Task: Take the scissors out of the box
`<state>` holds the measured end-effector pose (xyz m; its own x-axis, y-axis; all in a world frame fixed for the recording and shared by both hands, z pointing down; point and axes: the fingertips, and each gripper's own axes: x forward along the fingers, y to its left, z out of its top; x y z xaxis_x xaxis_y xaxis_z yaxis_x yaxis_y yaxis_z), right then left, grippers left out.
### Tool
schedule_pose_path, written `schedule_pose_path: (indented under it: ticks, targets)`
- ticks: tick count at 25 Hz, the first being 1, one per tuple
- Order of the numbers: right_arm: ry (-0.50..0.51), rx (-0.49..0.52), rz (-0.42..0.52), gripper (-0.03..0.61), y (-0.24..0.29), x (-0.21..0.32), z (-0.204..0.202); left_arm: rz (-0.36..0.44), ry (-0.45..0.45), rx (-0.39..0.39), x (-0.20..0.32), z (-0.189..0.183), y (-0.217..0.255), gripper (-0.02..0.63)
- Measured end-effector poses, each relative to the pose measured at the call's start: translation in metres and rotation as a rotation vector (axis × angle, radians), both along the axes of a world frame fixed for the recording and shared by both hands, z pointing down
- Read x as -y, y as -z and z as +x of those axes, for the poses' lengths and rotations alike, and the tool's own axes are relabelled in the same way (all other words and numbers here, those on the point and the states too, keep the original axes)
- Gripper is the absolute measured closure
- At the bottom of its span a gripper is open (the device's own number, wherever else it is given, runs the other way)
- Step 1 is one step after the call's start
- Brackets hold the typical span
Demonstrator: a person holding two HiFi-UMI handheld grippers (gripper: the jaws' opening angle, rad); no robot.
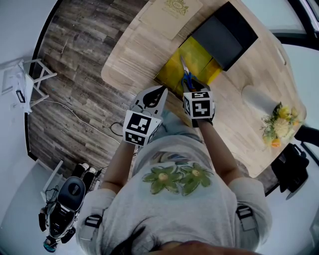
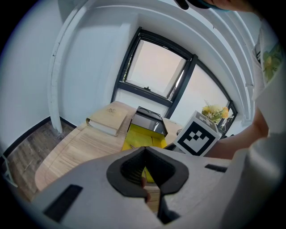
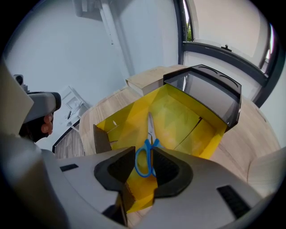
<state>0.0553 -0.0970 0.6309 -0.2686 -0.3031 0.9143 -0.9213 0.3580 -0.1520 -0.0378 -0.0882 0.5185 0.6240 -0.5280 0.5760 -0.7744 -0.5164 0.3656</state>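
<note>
The yellow box stands open on the wooden table, its black lid folded back. The blue-handled scissors lie inside it, blades pointing away from me. My right gripper hangs steeply down over the box's near end. In the right gripper view the scissors show their blue handle loops in the gap of my open right gripper; I see no pad pressing on them. My left gripper hovers to the left of the box near the table's edge, shut and empty, and in its own view the left gripper aims at the box.
A tan book lies on the table beyond the box. A vase of yellow flowers stands at the table's right end. The table's curved edge runs just left of my left gripper. A white stool stands on the floor.
</note>
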Motion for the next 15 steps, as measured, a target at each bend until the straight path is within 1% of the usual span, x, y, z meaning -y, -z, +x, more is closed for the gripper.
schedule_pose_path:
  ticks: [15]
  targets:
    - [0.028,-0.055,-0.050,0.456,-0.014,-0.003,0.006,0.019,-0.010,-0.002,0.002,0.002,0.006,0.607]
